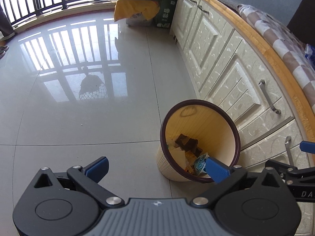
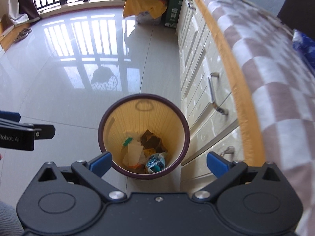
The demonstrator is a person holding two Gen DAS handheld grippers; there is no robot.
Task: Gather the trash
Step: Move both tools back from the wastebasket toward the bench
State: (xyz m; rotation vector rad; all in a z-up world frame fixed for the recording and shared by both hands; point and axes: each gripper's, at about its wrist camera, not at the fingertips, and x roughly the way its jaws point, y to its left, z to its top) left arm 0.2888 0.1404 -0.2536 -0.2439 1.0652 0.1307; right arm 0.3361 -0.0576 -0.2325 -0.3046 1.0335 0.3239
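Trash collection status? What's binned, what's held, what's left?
Done: paper scraps, dark pieces and a crumpled blue-green wrapper lie in the round yellow wastebasket with the dark rim. In hand: nothing; left gripper and right gripper are open. Left: no loose trash visible on the glossy tiled floor.

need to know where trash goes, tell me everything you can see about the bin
The bin is a round, ribbed, cream-yellow plastic-looking basket with a dark purple rim, no liner or lid. It stands upright on the floor tiles, close beside the cabinet drawers. Inside lie paper scraps, brown pieces, a green bit and a blue-white wrapper.
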